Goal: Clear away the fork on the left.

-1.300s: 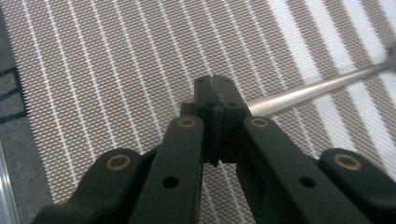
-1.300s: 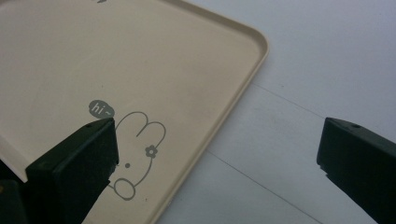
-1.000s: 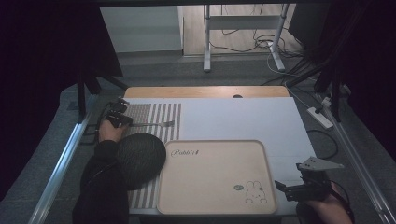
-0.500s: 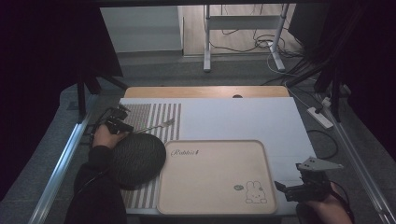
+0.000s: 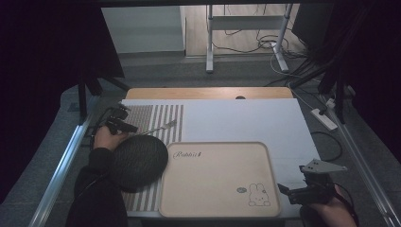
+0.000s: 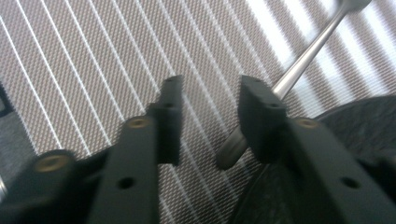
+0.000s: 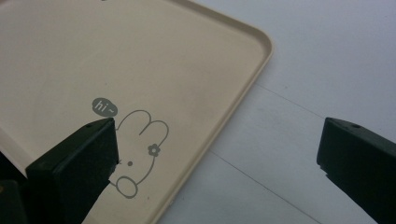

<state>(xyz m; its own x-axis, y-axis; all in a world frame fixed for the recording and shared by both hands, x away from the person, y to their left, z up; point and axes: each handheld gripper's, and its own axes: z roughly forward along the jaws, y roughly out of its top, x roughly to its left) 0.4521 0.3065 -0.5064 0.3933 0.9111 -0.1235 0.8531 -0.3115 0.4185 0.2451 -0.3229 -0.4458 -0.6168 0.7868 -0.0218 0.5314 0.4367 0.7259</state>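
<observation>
My left gripper point(image 6: 209, 119) hangs parted beside the fork handle point(image 6: 299, 60) at the striped mat's point(image 6: 93, 70) left edge; my right gripper point(image 7: 217, 154) gapes wide over the tray's point(image 7: 140, 56) corner.

Both tongs point(image 6: 208, 116) are black with 2 blocky jaws and brass-coloured screws; the person's sleeve point(image 5: 97, 189) is black.

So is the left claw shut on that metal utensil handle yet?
No, open. The left claw has a clear gap, and the silver metal utensil handle lies beside its right jaw, not between them.
</observation>
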